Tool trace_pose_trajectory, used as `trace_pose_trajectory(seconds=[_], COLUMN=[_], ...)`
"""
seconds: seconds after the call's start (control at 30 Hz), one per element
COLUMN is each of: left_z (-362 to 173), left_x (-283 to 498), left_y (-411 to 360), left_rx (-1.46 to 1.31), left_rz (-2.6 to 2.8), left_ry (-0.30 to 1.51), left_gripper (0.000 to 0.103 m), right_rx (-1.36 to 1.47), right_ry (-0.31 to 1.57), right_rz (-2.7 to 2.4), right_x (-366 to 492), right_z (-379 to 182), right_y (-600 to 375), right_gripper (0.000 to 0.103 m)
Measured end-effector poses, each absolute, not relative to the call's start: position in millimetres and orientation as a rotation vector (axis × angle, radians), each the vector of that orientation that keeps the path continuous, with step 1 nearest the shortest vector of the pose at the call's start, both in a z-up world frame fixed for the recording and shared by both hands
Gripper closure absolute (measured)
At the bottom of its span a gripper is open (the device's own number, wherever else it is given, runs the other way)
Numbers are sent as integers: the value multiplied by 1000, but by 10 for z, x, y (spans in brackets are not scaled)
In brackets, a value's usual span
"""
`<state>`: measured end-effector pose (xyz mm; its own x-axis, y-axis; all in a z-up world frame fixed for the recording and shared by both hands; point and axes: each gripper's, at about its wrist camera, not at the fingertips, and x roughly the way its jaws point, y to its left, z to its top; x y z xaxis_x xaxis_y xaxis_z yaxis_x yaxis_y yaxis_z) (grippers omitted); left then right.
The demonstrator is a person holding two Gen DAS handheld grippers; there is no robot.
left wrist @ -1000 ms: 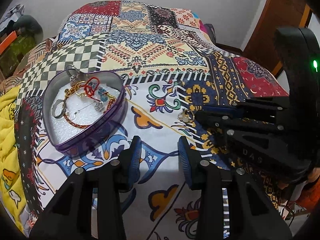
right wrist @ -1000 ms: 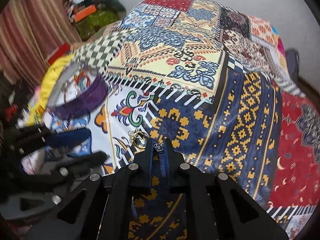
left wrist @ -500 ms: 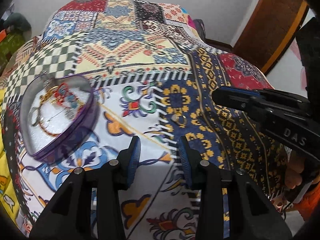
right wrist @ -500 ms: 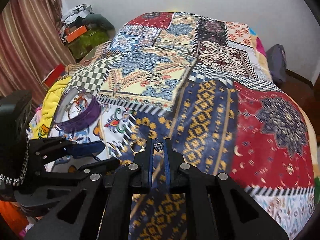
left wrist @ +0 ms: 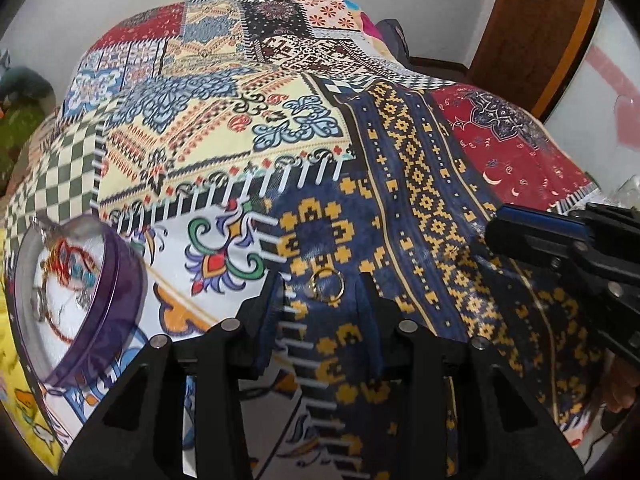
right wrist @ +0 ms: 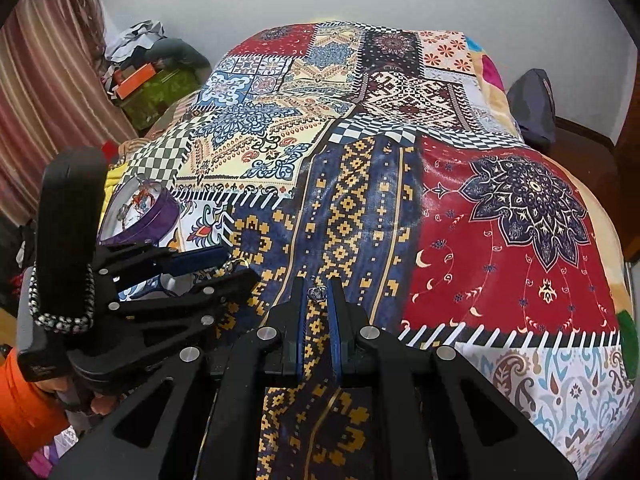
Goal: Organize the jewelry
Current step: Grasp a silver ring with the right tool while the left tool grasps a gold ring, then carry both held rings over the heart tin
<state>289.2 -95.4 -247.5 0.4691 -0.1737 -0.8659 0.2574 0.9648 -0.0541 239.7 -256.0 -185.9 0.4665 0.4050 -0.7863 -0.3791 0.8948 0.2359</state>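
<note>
While left tongs (left wrist: pixel 320 292) straddle ring (left wrist: pixel 325 285) | tin (left wrist: pixel 116 300) leftward

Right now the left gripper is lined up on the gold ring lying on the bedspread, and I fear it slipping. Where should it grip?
Grip the gold ring across its thin band, coming straight down from above. It seems to lie flat between the open left gripper fingers, its small setting at the left, so closing on opposite band edges looks likeliest to hold.
</note>
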Motion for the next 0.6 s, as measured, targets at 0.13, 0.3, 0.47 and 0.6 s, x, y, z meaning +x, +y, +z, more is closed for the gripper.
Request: trace_pose_trajectory(seconds=[0.13,0.3,0.47,0.6], left_z=[-2483,-2468,-2413,-2331], left_x=[2883,2829,2716,2618], left_y=[-962,-947,-892,-771], left_rx=[103,90,80,76], left_rz=[-260,-273,-259,-220], left_ry=[1036,1029,1020,1011], left_gripper=[83,83,83,83], right_rx=[32,36,22,8], right_ry=[970,951,936,920], right_rz=[485,488,492,502], right_x=[2372,2343,2314,2280], right_z=[-1833,-1737,-1644,-1554], right_y=[-2550,-2567,-2517,-2442], right_gripper=[94,94,94,94])
